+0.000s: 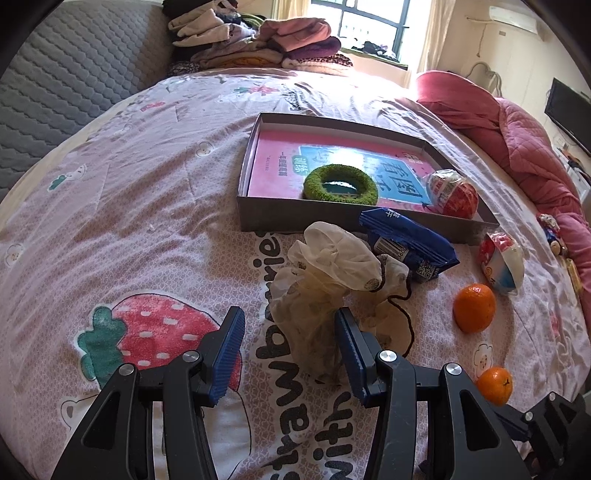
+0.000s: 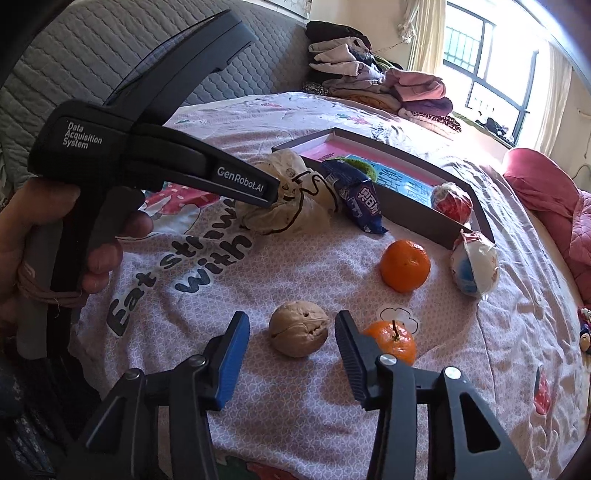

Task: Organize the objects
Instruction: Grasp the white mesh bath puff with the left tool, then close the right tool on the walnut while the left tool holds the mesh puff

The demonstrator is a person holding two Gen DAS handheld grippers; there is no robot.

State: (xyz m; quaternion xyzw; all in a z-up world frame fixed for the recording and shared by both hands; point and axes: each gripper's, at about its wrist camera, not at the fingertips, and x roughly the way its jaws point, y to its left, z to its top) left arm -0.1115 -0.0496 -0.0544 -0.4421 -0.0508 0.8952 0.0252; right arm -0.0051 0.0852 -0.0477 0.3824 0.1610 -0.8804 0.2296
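Both claws spread over the bedspread (image 2: 295,406)

The drawstring pouch (image 1: 325,295) is framed by the left gripper (image 1: 290,354) (jaws apart); the walnut (image 2: 298,334) by the parted right gripper (image 2: 293,354).

Home bedroom, judged from the furnishings. A bed is seen directly ahead of both tools, covered by a pink strawberry-print sheet (image 1: 155,206). A grey quilted headboard (image 1: 74,74) is set at the far left. Folded clothes (image 1: 258,40) are stacked at the far end of the bed, below a barred window (image 1: 369,26) with pale curtains. A red quilted duvet (image 1: 517,136) is bunched along the far right. On the right-hand wall, an air conditioner (image 1: 513,18) is mounted high, and a dark flat screen (image 1: 569,110), probably a television, is glimpsed at the edge where the fisheye distorts.
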